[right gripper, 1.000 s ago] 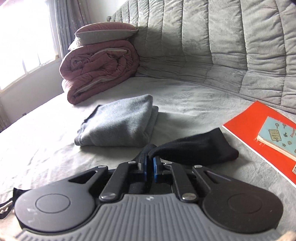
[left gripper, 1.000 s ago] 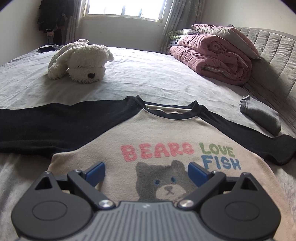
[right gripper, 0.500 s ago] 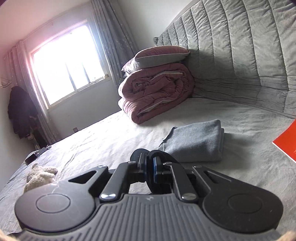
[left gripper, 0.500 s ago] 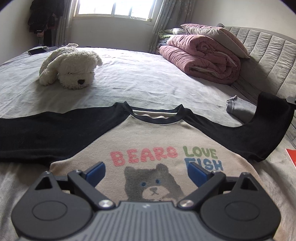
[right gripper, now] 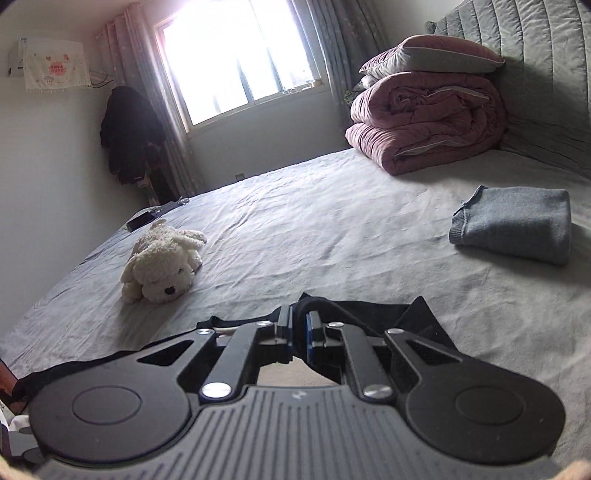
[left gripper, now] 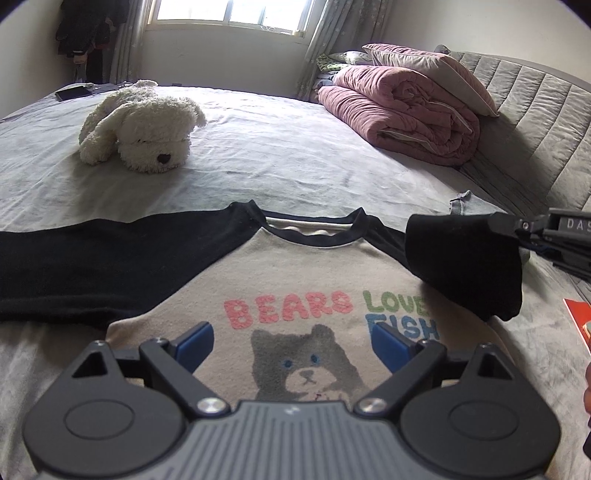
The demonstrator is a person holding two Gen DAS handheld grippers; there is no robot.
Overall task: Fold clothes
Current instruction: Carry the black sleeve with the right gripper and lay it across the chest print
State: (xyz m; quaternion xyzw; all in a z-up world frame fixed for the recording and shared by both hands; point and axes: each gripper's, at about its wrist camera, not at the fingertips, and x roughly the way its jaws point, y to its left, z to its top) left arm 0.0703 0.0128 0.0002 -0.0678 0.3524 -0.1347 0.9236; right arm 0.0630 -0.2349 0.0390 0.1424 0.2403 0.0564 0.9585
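black sleeve [left gripper: 461, 258] swung over shirt [left gripper: 295, 273], right gripper [right gripper: 299, 334] pinching it, left gripper [left gripper: 291, 343] fingers spread

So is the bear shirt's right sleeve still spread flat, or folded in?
Mid-fold: the right gripper pinches the black sleeve and holds it lifted over the shirt, not laid down. The other sleeve lies spread.

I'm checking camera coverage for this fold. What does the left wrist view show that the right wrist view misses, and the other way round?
Only the left wrist view shows the shirt front with its bear print, the open left gripper above it, and a red book's edge. Only the right wrist view shows the whole folded grey cloth and the right gripper shut on the black sleeve. Both show the toy dog, the rolled pink quilt and the window.
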